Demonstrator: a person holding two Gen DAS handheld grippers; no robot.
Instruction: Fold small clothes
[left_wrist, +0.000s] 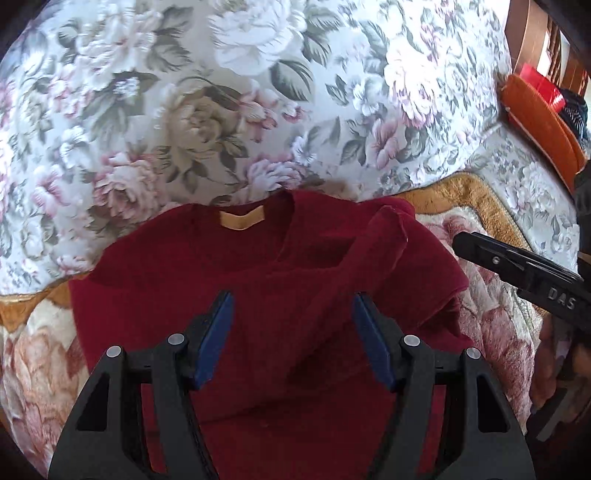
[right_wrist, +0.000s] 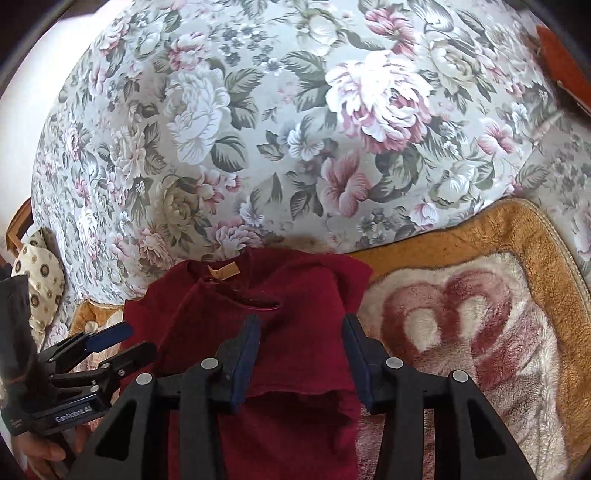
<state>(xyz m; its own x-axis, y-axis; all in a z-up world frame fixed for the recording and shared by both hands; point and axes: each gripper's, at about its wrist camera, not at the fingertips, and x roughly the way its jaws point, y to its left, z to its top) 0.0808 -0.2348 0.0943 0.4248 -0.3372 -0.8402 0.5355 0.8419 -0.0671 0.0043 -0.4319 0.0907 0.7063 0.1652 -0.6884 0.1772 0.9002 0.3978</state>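
Over at three o'clock of the left wrist view, an orange cushion (left_wrist: 539, 122) and wooden furniture (left_wrist: 532, 37) show, which the right wrist view barely catches; the right wrist view alone shows a cream patterned pillow (right_wrist: 37, 273) at nine o'clock and the pink heart figure on the plush blanket (right_wrist: 480, 325).

Dark red and knitted, the small sweater (left_wrist: 258, 258) lies on that blanket against the floral sofa back (left_wrist: 221, 92), collar and tan neck label (left_wrist: 242, 219) toward twelve o'clock. One sleeve is folded diagonally across the body, and the cloth is rumpled at its right edge.

Tilted downward over the sweater, the left gripper (left_wrist: 293, 339) has its blue pads spread with nothing pinched. Likewise angled down, the right gripper (right_wrist: 301, 362) is released, its pads apart above the sweater's right side; whether they brush the cloth I cannot tell.
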